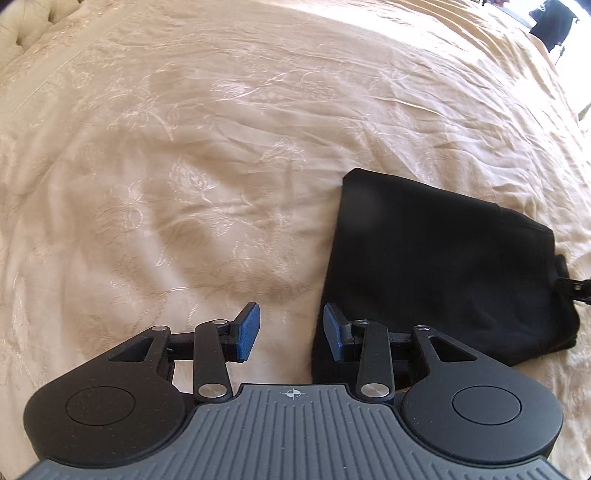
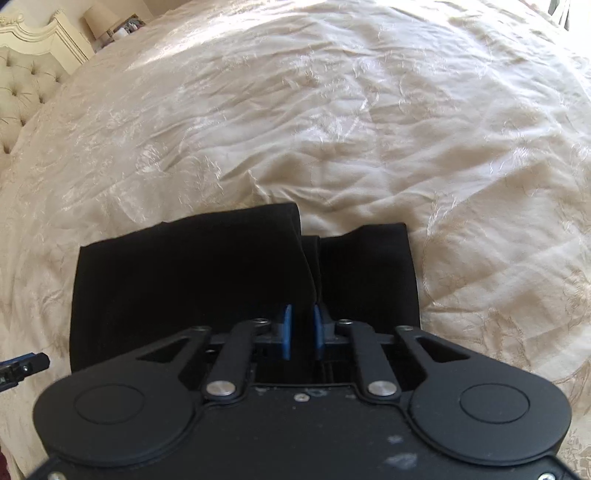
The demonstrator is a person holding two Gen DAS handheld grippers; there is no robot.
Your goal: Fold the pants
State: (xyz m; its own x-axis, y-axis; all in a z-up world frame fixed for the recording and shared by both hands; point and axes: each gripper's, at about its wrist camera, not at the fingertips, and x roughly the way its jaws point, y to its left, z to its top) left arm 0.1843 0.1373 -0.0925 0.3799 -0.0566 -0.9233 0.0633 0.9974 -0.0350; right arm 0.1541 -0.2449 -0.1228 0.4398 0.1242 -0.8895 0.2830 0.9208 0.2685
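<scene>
The black pants (image 1: 436, 266) lie folded in a thick bundle on the cream bedspread (image 1: 184, 166). My left gripper (image 1: 291, 334) is open and empty, just off the bundle's left edge, with its right finger over the fabric edge. In the right wrist view the pants (image 2: 184, 273) fill the lower middle. My right gripper (image 2: 302, 330) is nearly closed, with a fold of the black cloth between its blue pads (image 2: 286, 330). The right gripper's tip also shows at the right edge of the left wrist view (image 1: 572, 286).
The bedspread (image 2: 332, 129) spreads wide beyond the pants. A tufted headboard (image 2: 22, 85) and a bedside table with a lamp (image 2: 98, 22) stand at the far left. A dark object (image 1: 554, 22) is off the bed's far right corner.
</scene>
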